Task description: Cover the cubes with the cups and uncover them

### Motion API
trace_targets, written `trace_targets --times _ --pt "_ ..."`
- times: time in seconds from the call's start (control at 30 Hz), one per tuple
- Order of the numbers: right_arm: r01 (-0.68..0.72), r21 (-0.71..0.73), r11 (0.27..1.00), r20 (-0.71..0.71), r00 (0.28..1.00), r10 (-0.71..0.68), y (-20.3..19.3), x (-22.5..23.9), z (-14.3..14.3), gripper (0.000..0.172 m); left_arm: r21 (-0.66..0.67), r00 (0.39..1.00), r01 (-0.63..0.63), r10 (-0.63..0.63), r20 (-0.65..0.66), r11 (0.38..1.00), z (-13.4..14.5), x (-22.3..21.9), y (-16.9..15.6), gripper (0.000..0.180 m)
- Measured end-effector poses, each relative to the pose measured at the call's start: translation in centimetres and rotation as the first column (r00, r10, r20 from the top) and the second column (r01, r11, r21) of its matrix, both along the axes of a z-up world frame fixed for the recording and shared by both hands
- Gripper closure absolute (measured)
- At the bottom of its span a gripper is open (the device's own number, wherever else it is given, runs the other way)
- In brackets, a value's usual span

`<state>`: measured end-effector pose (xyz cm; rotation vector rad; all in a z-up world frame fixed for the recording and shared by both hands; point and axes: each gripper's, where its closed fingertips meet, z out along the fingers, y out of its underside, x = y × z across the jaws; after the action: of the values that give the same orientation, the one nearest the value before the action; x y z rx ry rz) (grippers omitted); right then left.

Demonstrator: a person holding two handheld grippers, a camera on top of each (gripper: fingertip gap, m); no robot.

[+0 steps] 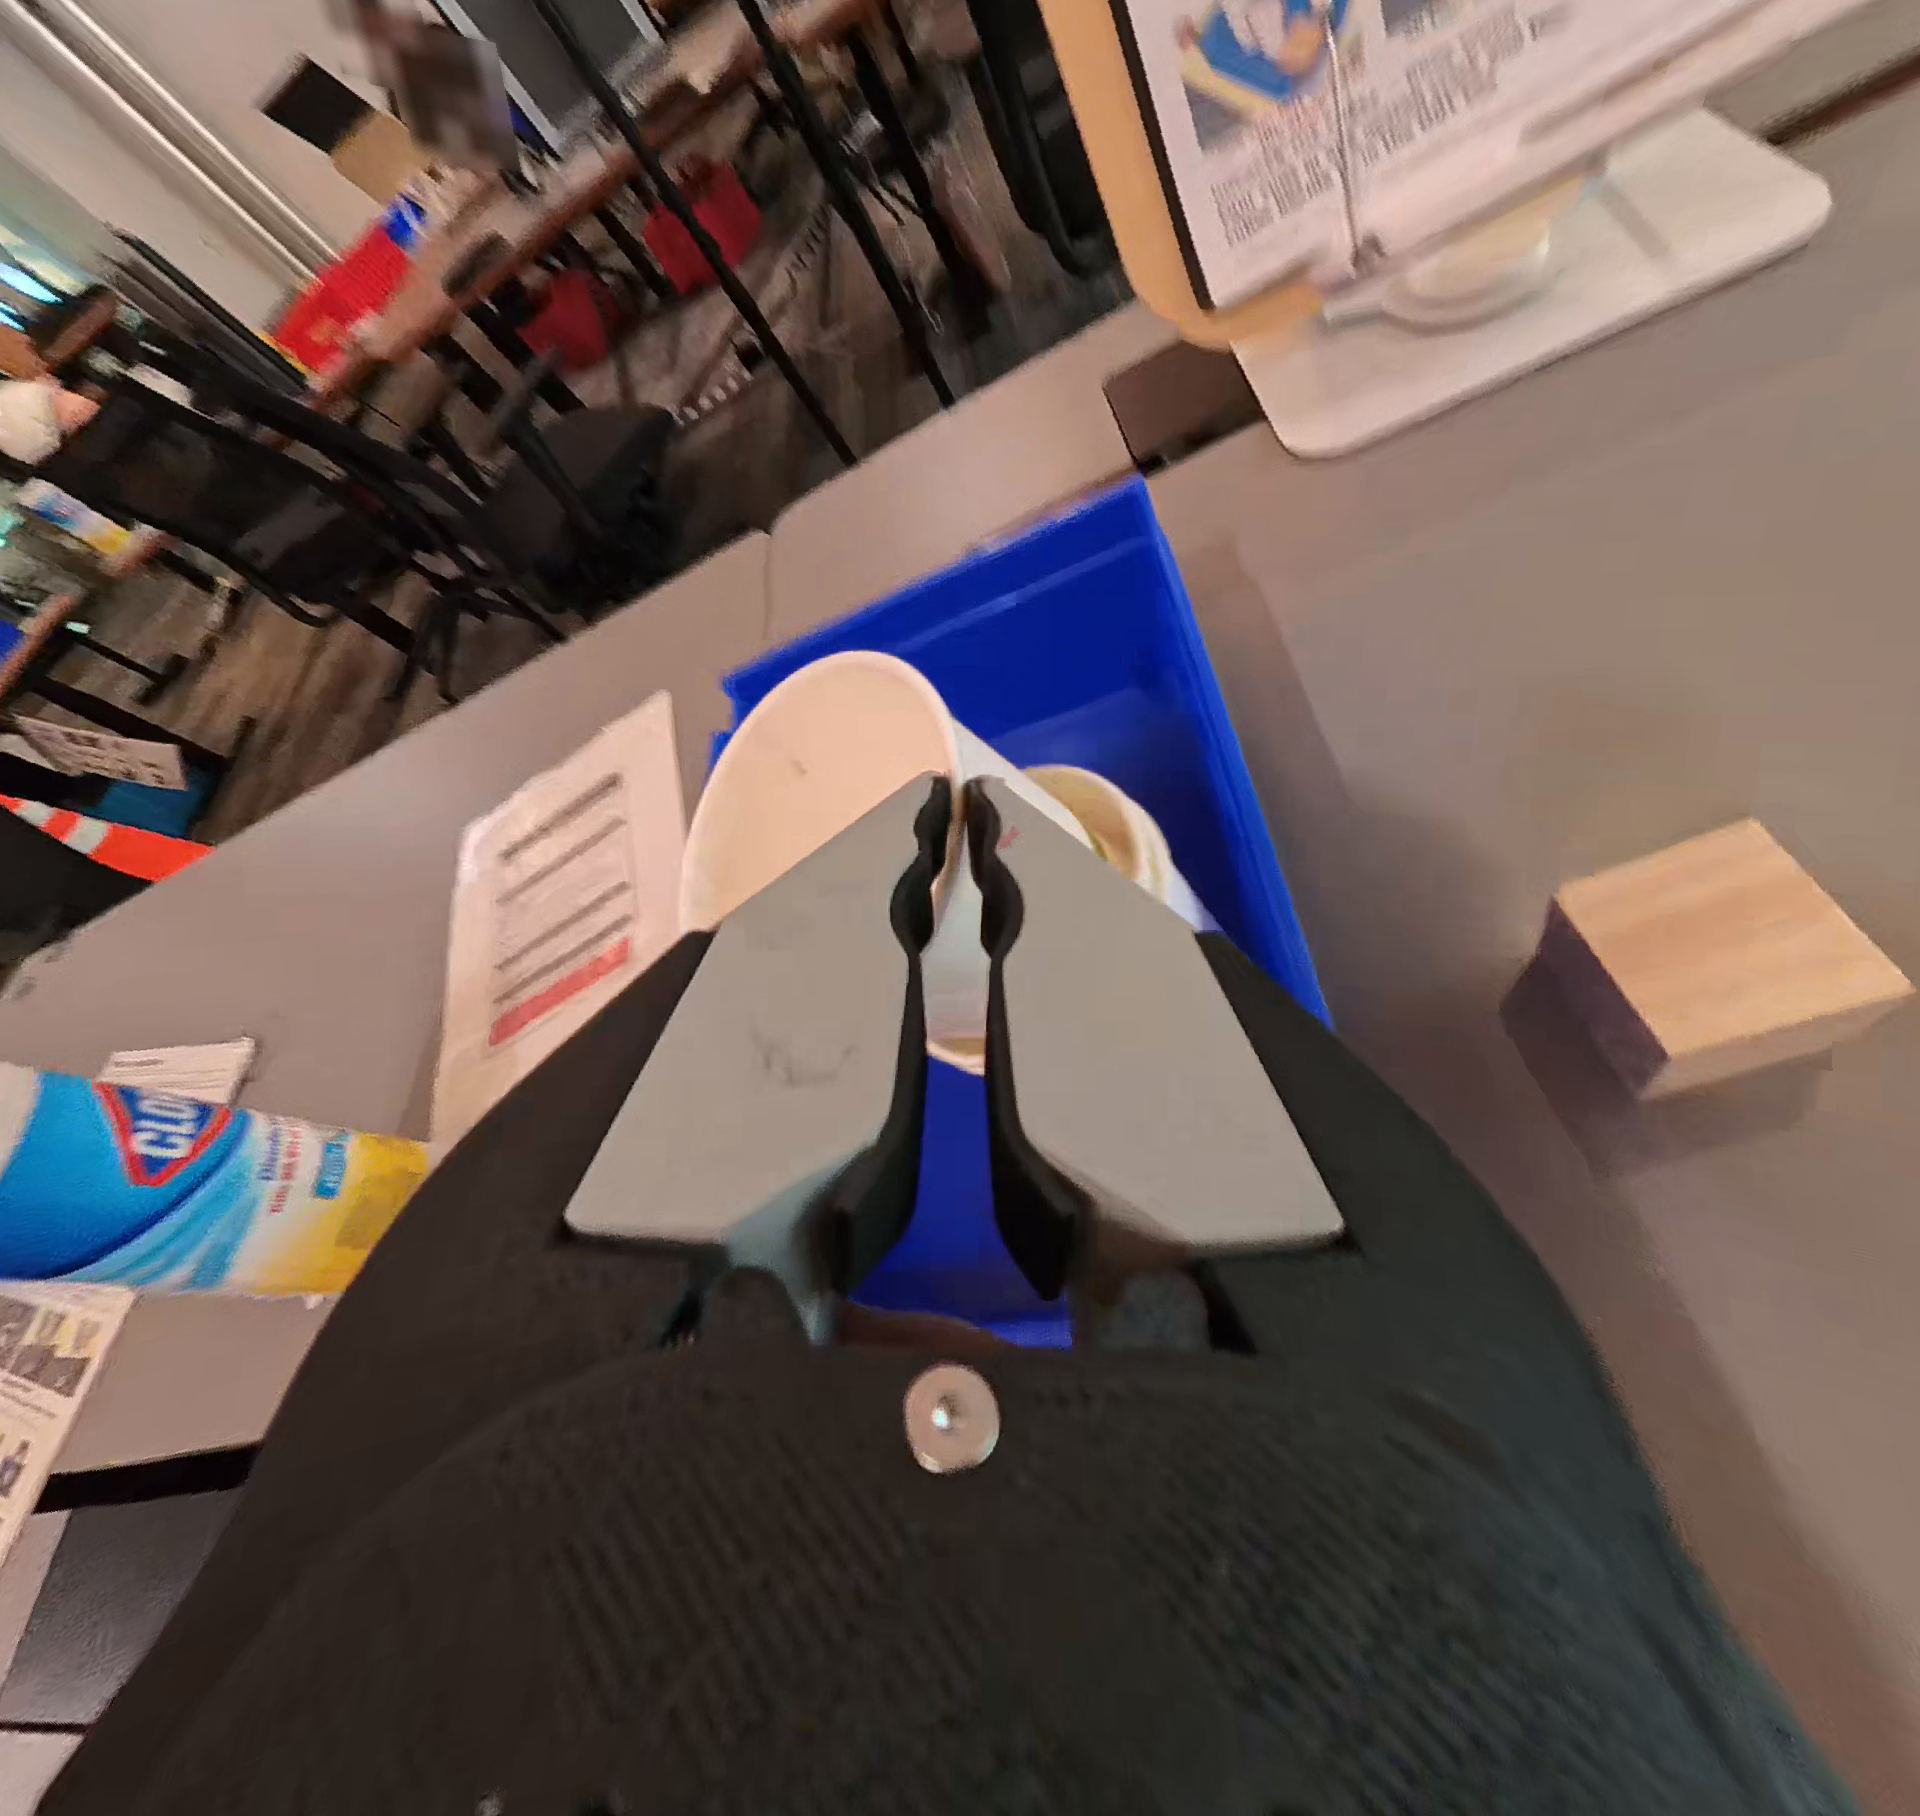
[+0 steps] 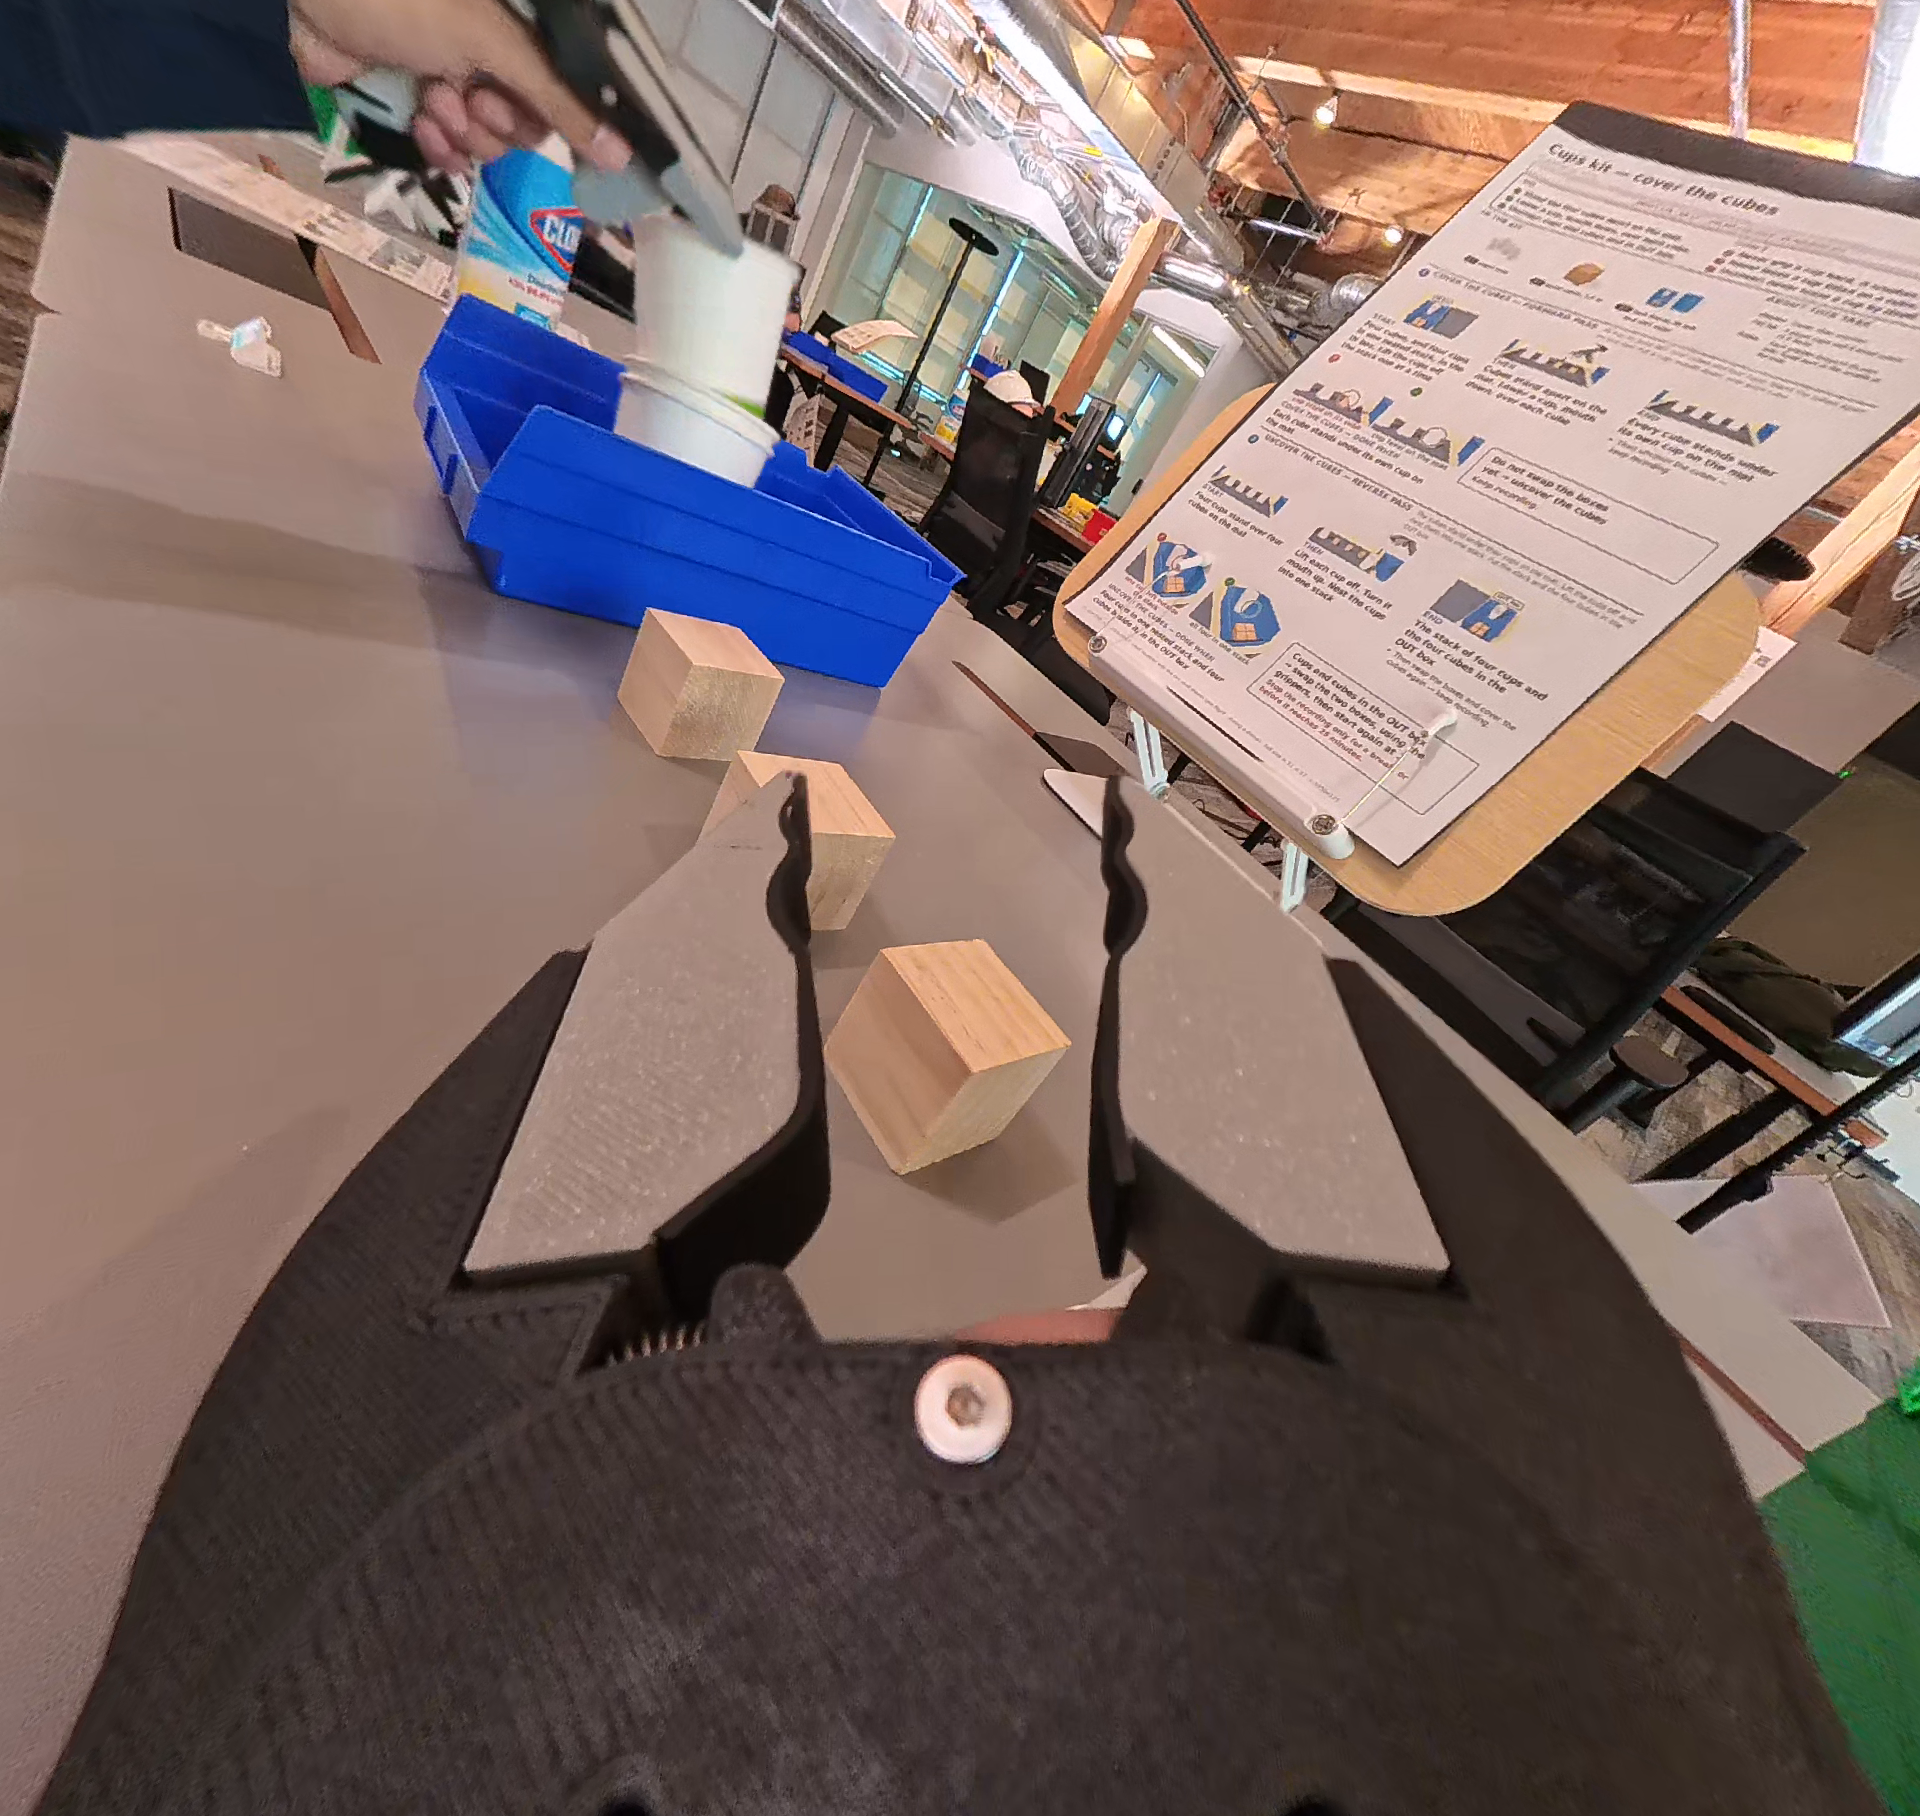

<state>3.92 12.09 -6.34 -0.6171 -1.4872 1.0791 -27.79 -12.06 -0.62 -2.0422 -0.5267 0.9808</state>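
My left gripper is shut on the wall of a white paper cup, pinching it at the rim. In the right wrist view this cup hangs upright from the left gripper just above the remaining stack of cups in the blue bin. My right gripper is open and empty over the grey table. Three wooden cubes lie on the table: one between my right fingers but untouched, one behind the left fingertip, one near the bin. One cube also shows in the left wrist view.
An instruction board on a stand stands at the table's right edge. A wipes canister stands behind the bin. A printed sheet lies left of the bin. The rest of the cup stack sits in that bin.
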Motion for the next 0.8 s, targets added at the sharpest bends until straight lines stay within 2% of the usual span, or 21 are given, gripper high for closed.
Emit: trace_targets --times 0.13,0.23,0.3,0.4,0.5,0.53,0.63,0.67,0.73,0.8 --pt "-0.052 -0.069 0.996 0.046 0.997 0.055 -0.6 -0.1 -0.3 0.119 0.146 0.987 0.036 -0.012 -0.162 0.989 5.2 2.2 1.0 0.178" --pt "-0.177 -0.259 0.949 0.130 0.968 0.216 -2.6 -0.5 -0.7 0.119 0.229 0.948 0.212 -0.142 -0.287 0.950 9.0 8.1 4.3 0.179" --pt "-0.279 -0.402 0.872 0.210 0.899 0.385 -5.3 -0.8 -1.5 0.114 0.299 0.905 0.352 -0.240 -0.352 0.887 11.0 13.2 7.0 0.179" --pt "-0.422 -0.570 0.705 0.211 0.754 0.622 -9.7 -0.7 -1.0 0.108 0.441 0.813 0.568 -0.393 -0.429 0.695 12.2 21.4 10.8 0.179" --pt "-0.476 -0.692 0.543 0.086 0.693 0.716 -11.0 -1.4 1.2 0.105 0.592 0.775 0.630 -0.460 -0.434 0.502 10.4 26.6 13.6 0.179" --pt "-0.471 -0.737 0.485 0.040 0.686 0.727 -10.6 -1.8 2.0 0.101 0.628 0.777 0.623 -0.460 -0.429 0.467 9.3 27.5 14.2 0.179" --pt "-0.462 -0.840 0.285 -0.112 0.662 0.741 -8.3 -2.2 4.2 0.097 0.693 0.793 0.590 -0.462 -0.398 0.414 5.5 29.0 15.6 0.179" --pt "-0.453 -0.857 0.244 -0.145 0.667 0.731 -7.3 -2.3 4.6 0.094 0.716 0.792 0.577 -0.483 -0.373 0.393 4.2 29.4 15.9 0.179" --pt "-0.426 -0.881 0.204 -0.184 0.706 0.684 -5.2 -2.8 4.9 0.090 0.751 0.758 0.568 -0.570 -0.317 0.338 1.7 30.5 16.8 0.179" --pt "-0.405 -0.896 0.181 -0.202 0.736 0.647 -4.0 -3.2 5.0 0.086 0.748 0.733 0.564 -0.630 -0.258 0.350 -0.7 31.2 17.8 0.179"
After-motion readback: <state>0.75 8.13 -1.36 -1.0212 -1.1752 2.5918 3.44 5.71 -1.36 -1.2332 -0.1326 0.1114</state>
